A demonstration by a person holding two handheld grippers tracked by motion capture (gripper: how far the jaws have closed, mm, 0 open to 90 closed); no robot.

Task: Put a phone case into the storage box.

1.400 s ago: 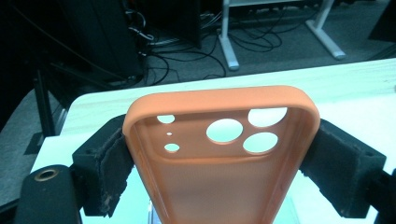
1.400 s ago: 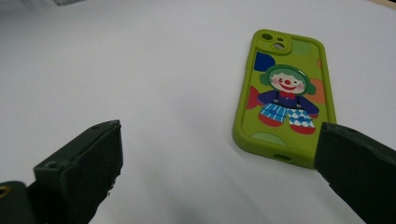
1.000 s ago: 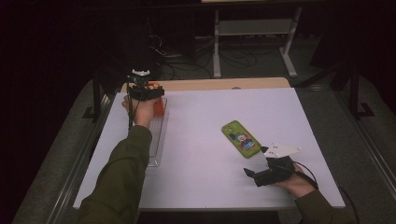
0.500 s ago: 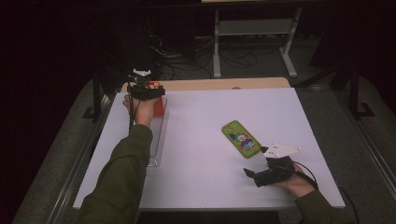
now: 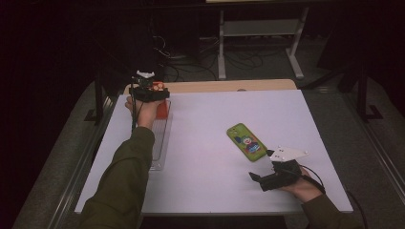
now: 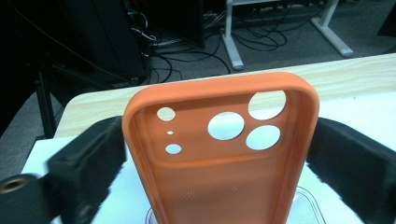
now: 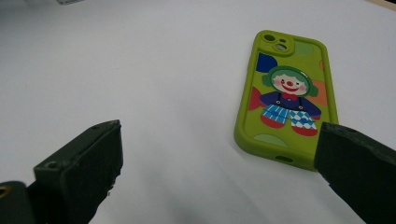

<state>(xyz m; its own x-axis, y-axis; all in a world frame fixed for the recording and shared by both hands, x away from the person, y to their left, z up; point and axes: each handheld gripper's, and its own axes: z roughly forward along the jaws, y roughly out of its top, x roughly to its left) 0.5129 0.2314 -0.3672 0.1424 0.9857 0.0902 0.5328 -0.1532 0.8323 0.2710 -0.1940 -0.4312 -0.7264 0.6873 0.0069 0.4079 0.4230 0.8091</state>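
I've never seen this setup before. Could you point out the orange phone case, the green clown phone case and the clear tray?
orange phone case [image 6: 224,186]: left gripper view, inner back.
green clown phone case [image 7: 287,100]: right gripper view, printed back.
clear tray [image 5: 156,157]: high view, near end.

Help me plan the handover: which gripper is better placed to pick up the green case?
Right. The right gripper sits open just short of the green case, with nothing between its jaws. The left gripper is across the table, shut on the orange case.
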